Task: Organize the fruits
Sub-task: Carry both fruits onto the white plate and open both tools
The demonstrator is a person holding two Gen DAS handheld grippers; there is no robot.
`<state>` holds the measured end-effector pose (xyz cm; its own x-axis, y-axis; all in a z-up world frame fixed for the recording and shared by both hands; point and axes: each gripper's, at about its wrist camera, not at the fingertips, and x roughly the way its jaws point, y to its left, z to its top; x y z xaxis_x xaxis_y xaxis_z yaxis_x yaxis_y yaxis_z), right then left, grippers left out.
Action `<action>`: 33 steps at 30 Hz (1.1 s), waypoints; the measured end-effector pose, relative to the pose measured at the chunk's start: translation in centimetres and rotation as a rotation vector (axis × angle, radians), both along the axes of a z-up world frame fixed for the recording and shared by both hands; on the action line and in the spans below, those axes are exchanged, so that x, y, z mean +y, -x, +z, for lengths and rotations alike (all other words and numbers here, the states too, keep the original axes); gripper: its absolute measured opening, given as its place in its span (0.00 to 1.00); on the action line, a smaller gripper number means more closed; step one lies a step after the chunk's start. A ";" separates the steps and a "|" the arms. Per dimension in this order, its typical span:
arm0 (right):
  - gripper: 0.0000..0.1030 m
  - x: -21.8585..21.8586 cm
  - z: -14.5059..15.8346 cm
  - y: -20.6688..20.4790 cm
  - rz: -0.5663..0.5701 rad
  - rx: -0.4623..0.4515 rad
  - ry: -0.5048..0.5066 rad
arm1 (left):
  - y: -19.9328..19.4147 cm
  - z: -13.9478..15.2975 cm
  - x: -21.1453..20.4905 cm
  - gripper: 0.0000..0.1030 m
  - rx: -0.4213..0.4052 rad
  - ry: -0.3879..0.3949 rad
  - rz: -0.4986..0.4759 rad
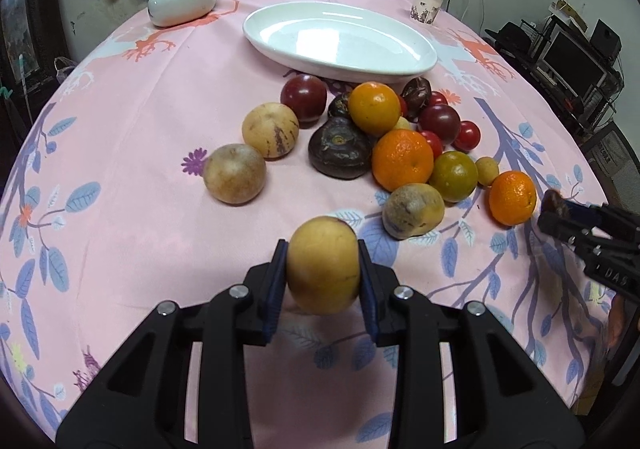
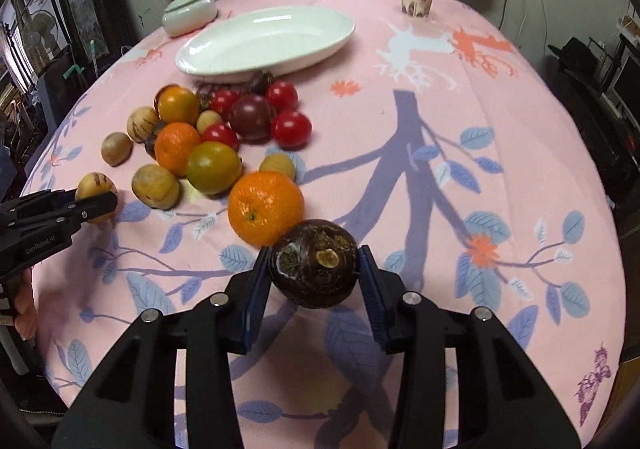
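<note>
Fruits lie heaped on the counter (image 1: 132, 121) just before the white oval dish (image 1: 340, 43): three oranges, about five red tomatoes. They look firm, round, slippery; grip across the middle. Left claw (image 1: 323, 269) clamps a yellow fruit (image 1: 323, 265); right claw (image 2: 315, 269) presses a dark chestnut-like fruit (image 2: 314, 263).

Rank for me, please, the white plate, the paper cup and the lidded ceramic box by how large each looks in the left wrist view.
1. White plate, clearly largest.
2. Ceramic box.
3. Paper cup, smallest.
All three sit towards the table's far side, though the fisheye shrinks things near the edges, so true sizes are less sure.
</note>
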<state>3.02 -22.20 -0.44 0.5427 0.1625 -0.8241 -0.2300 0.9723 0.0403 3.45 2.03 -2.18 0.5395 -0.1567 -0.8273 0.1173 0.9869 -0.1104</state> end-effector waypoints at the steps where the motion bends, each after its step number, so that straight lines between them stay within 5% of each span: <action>1: 0.42 -0.1 0.6 0.0 0.004 -0.014 -0.005 | 0.1 0.3 0.1 0.32 -0.004 0.000 -0.003; 10: 0.42 3.3 9.1 -4.4 0.187 -0.207 -0.023 | -3.8 8.0 -0.2 0.32 -0.126 -0.059 -0.085; 14: 0.42 5.2 8.5 -10.8 0.203 -0.214 -0.039 | -9.8 9.9 -1.3 0.32 -0.159 -0.096 -0.059; 21: 0.42 7.2 1.7 -22.0 0.161 -0.113 -0.042 | -22.5 3.7 -2.8 0.32 0.021 -0.102 0.017; 25: 0.42 8.1 -0.9 -24.9 0.164 -0.059 0.026 | -25.8 0.3 -2.9 0.32 0.090 -0.131 0.032; 29: 0.44 8.6 -2.7 -27.1 0.177 0.002 0.046 | -27.2 0.0 -2.5 0.32 0.082 -0.105 0.044; 31: 0.65 8.8 -2.6 -27.3 0.168 -0.003 0.077 | -27.3 0.3 -2.2 0.38 0.069 -0.090 0.054; 33: 0.67 8.6 -1.4 -26.1 0.168 -0.082 0.075 | -26.5 1.7 -1.6 0.68 0.019 -0.091 0.085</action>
